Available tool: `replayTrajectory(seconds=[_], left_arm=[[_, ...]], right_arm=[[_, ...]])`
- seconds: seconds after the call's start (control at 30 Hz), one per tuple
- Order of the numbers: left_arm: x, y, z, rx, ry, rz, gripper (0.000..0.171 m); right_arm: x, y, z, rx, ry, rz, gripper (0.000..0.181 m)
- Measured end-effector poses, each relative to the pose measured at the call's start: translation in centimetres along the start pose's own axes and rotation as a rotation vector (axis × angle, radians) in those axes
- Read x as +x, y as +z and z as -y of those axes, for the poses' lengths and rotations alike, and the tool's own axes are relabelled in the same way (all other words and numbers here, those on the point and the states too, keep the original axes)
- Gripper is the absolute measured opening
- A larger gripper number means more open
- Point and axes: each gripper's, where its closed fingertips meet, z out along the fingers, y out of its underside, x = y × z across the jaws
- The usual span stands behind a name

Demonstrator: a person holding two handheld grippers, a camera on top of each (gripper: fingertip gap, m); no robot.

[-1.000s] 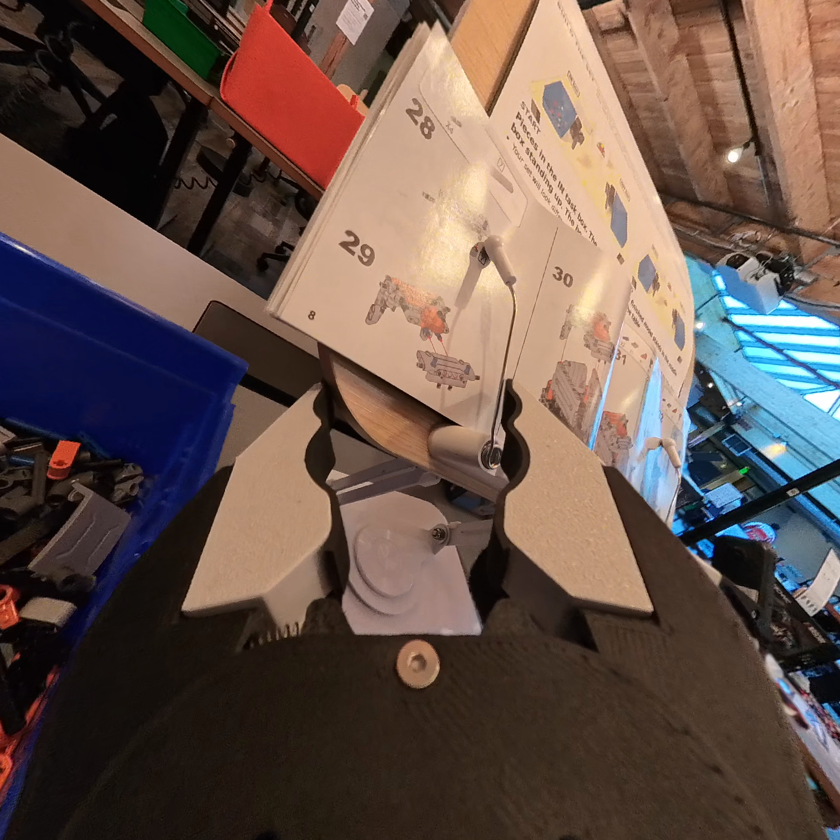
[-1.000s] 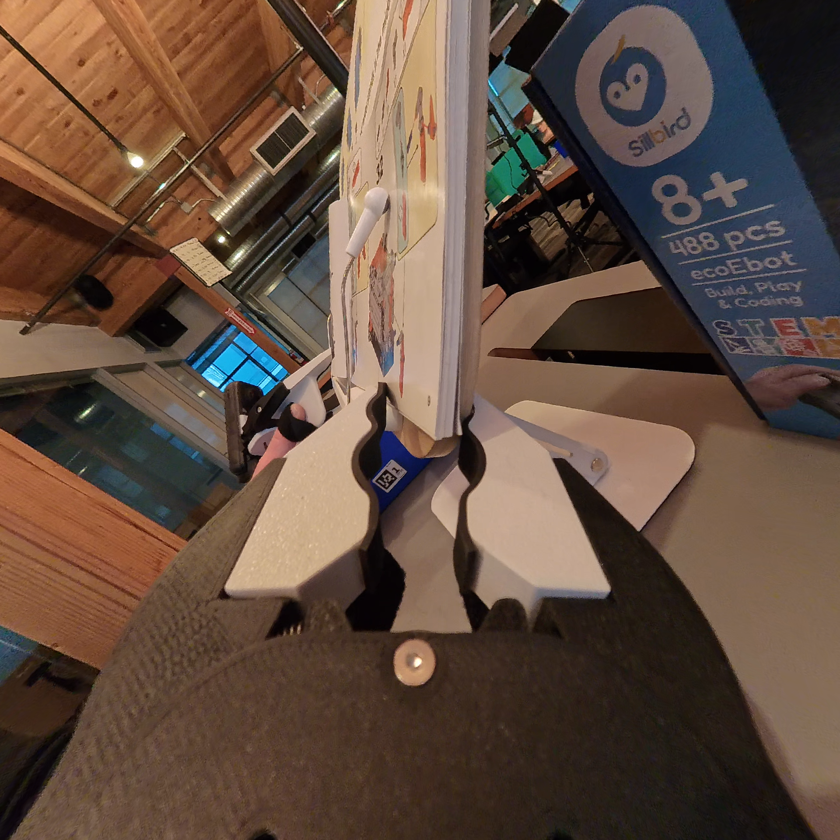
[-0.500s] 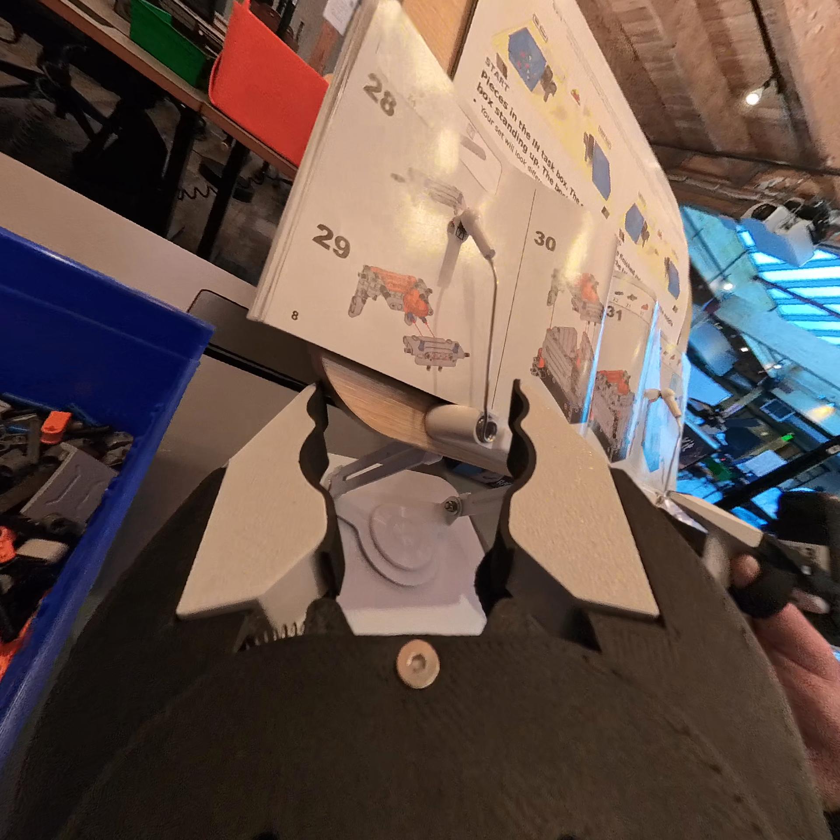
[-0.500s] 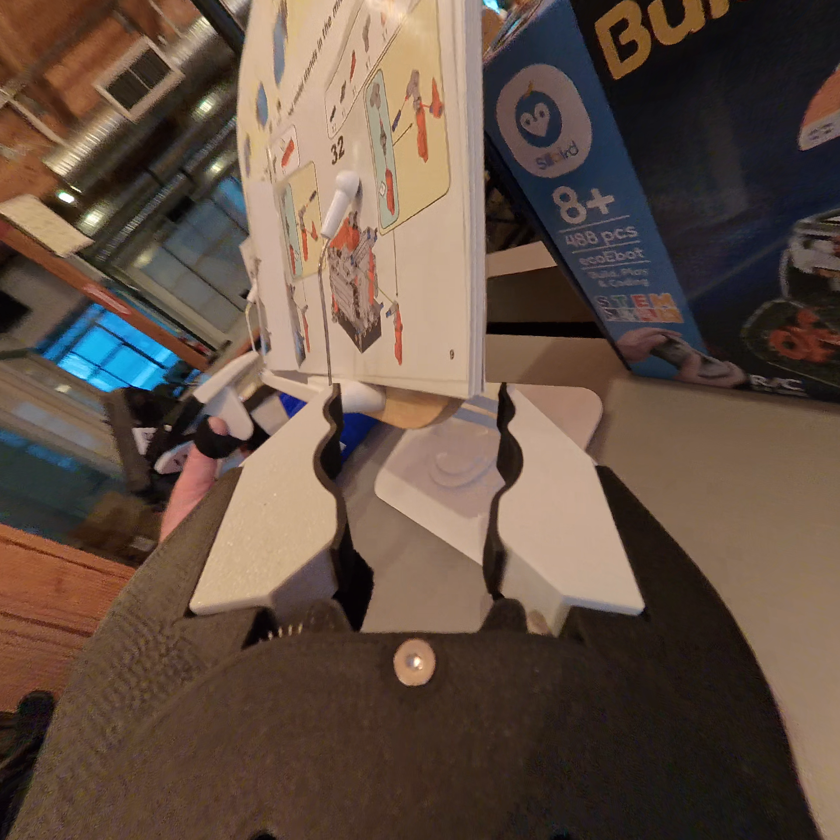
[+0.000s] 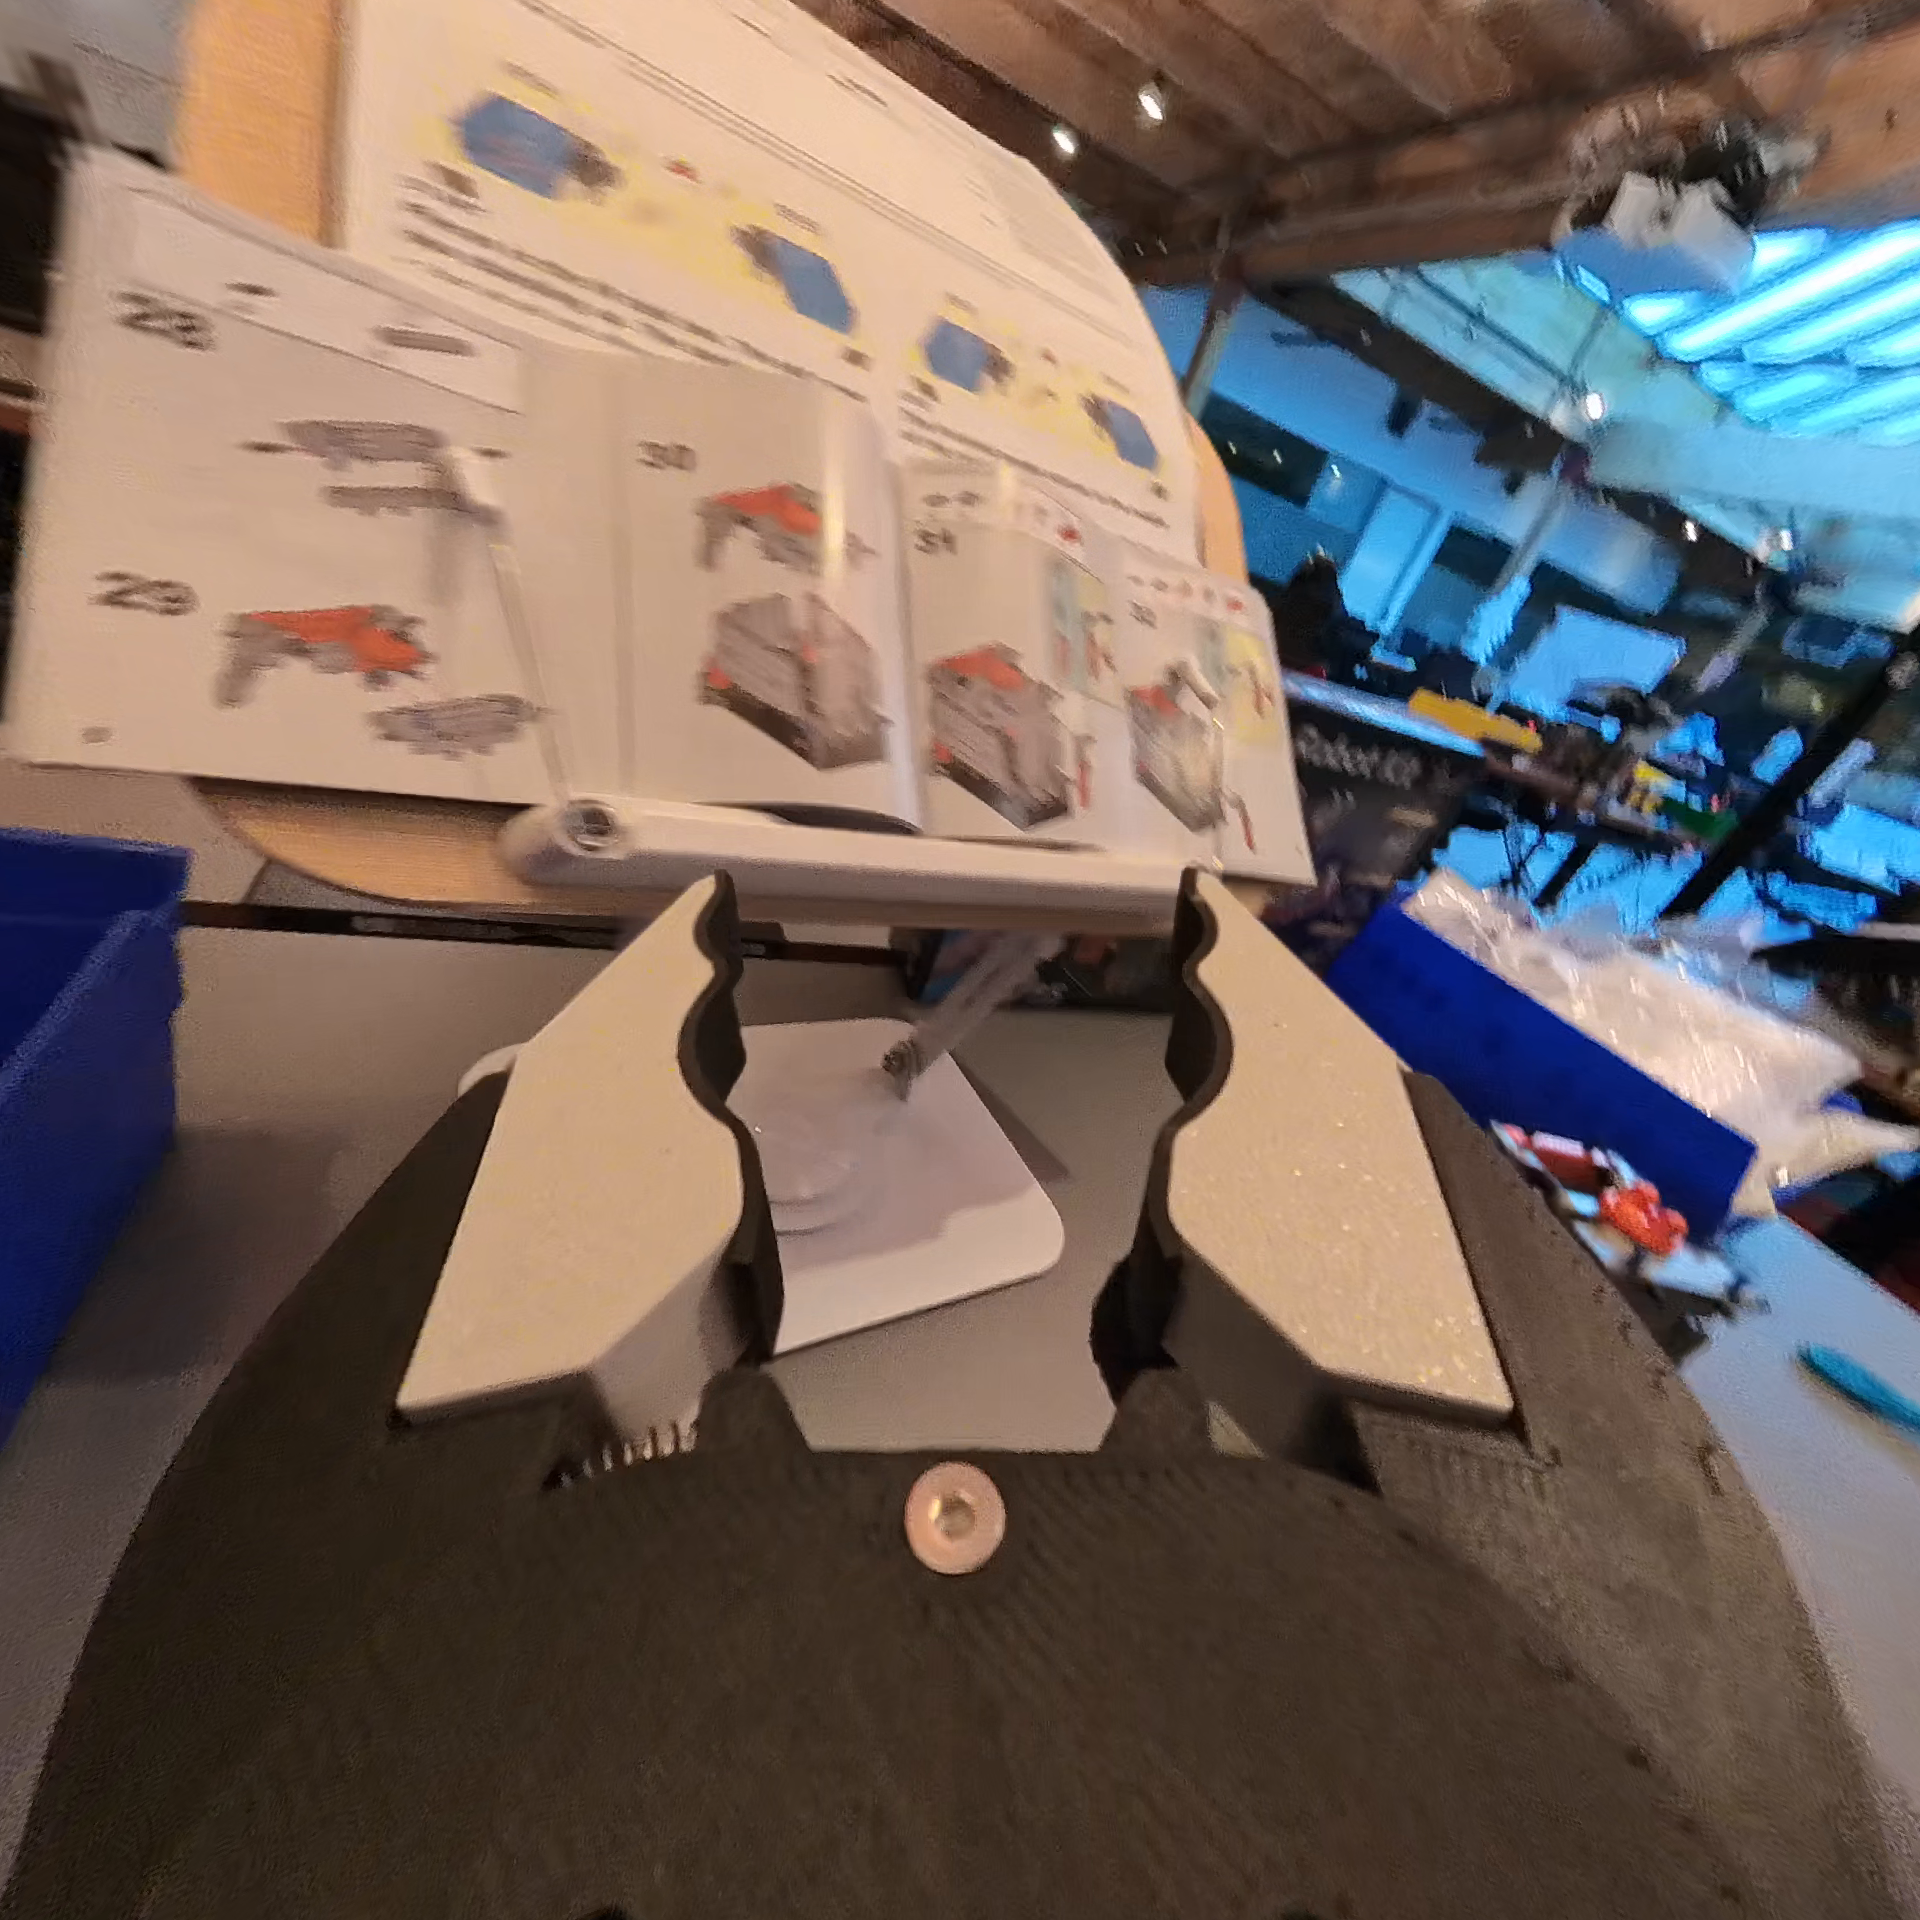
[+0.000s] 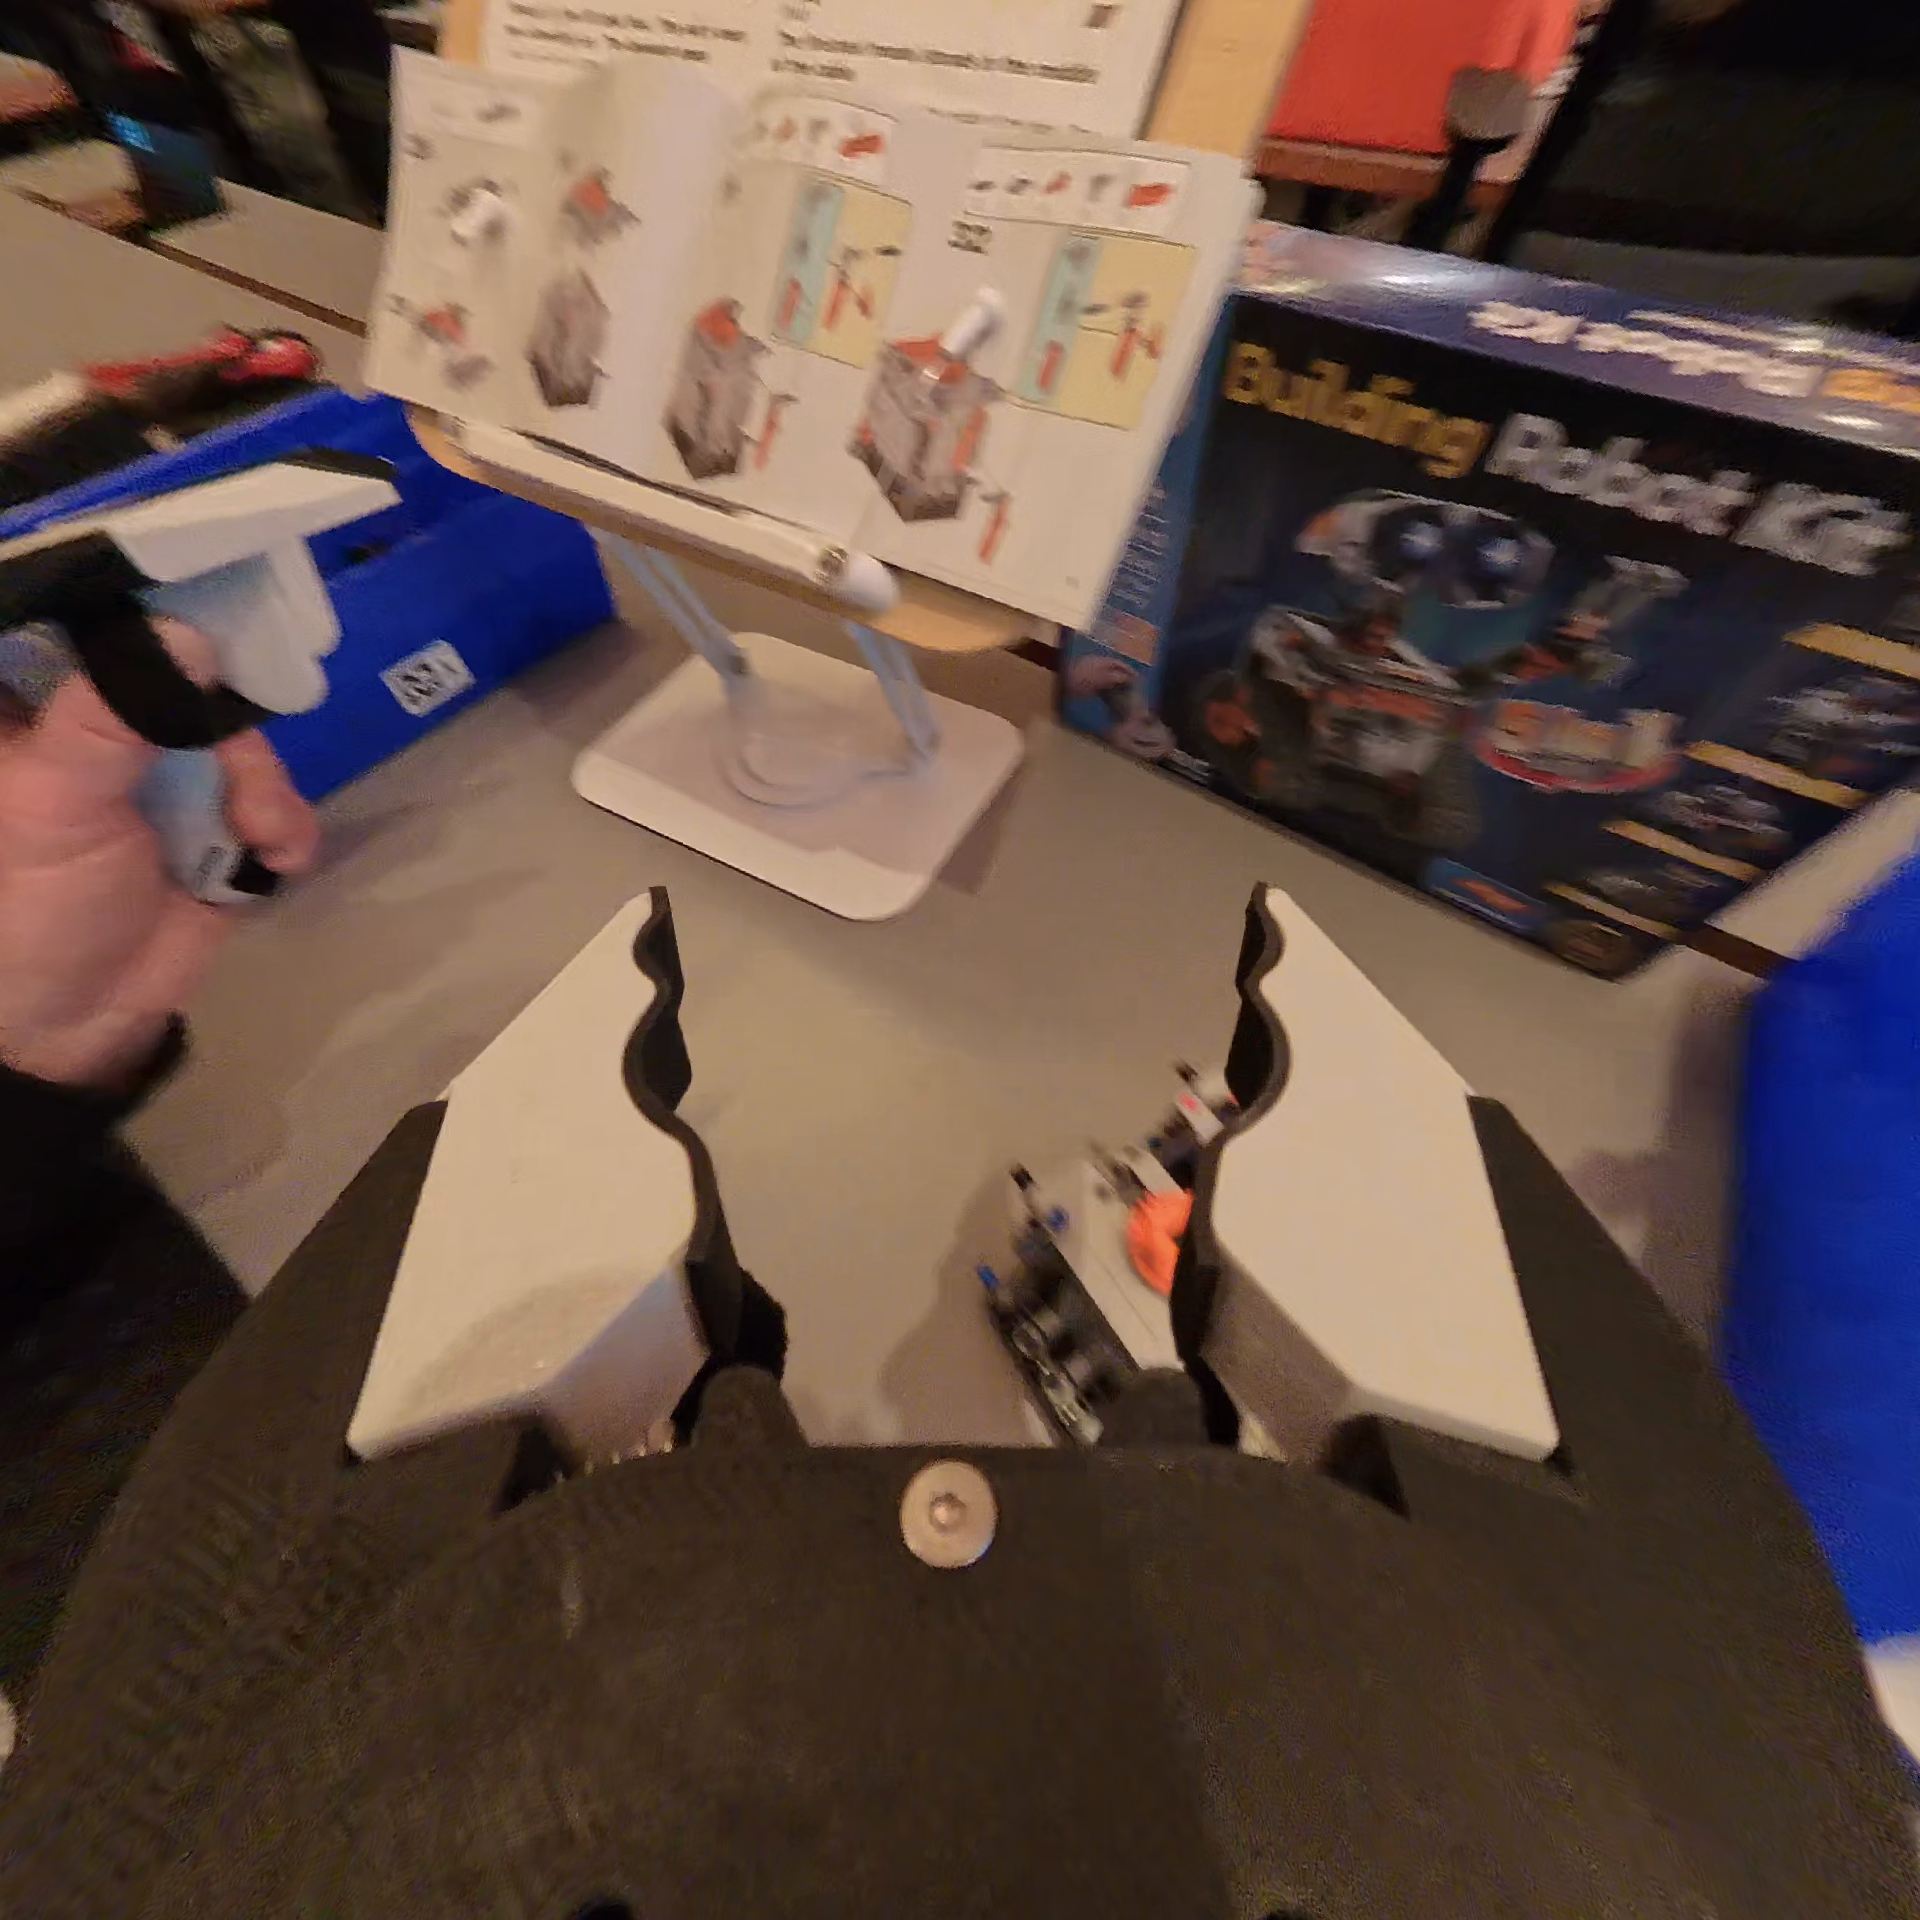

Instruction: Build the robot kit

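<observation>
Both grippers have pulled back from the instruction booklet [image 6: 800,312] since a second ago, jaws wider now. Left gripper [image 5: 956,914] spread, empty, tips just under the book stand [image 5: 862,883] ledge. Right gripper [image 6: 951,925] spread, empty, over the grey table [image 6: 883,1039], well apart from the stand; a partly built brick model [image 6: 1091,1268] lies just beside its right finger. Booklet sits open on the stand under white page clips [image 6: 971,322]; thin, floppy, likely tears easily, best pinched at a page's outer edge. Robot kit box [image 6: 1507,582] right, blue bin [image 6: 447,582] left.
</observation>
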Motion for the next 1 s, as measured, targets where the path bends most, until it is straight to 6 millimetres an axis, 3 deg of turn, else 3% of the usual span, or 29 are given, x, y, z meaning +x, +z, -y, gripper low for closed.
replayTrajectory(seconds=[0.07,0.2,0.3,0.43,0.57,0.73,0.9,1.0], left_arm=[[2.1,-0.1,-0.9,-0.033,0.041,-0.058,0.079],[5.6,-0.1,-3.3,-0.14,0.152,-0.138,0.077],[7.4,-0.4,-5.4,-0.224,0.213,-0.195,0.074],[8.8,-0.9,-7.7,-0.302,0.225,-0.245,0.073],[9.4,-1.4,-9.0,-0.352,0.237,-0.272,0.071],[10.1,-2.8,-8.7,-0.362,0.276,-0.299,0.069],[10.4,-4.8,-6.9,-0.359,0.277,-0.306,0.068],[9.9,-6.5,-5.3,-0.38,0.313,-0.284,0.069]], right_arm=[[2.0,-2.0,-1.7,-0.004,-0.021,-0.069,0.106],[5.0,-4.2,-6.2,-0.026,0.034,-0.082,0.111],[6.4,-3.9,-9.8,-0.071,0.101,-0.048,0.116],[6.6,-2.0,-13.3,-0.136,0.153,0.01,0.119],[6.0,0.2,-14.6,-0.148,0.212,0.113,0.107],[5.5,1.6,-14.7,-0.148,0.216,0.167,0.096],[4.4,3.1,-14.1,-0.151,0.199,0.24,0.092],[3.3,3.1,-13.6,-0.131,0.217,0.292,0.099]])
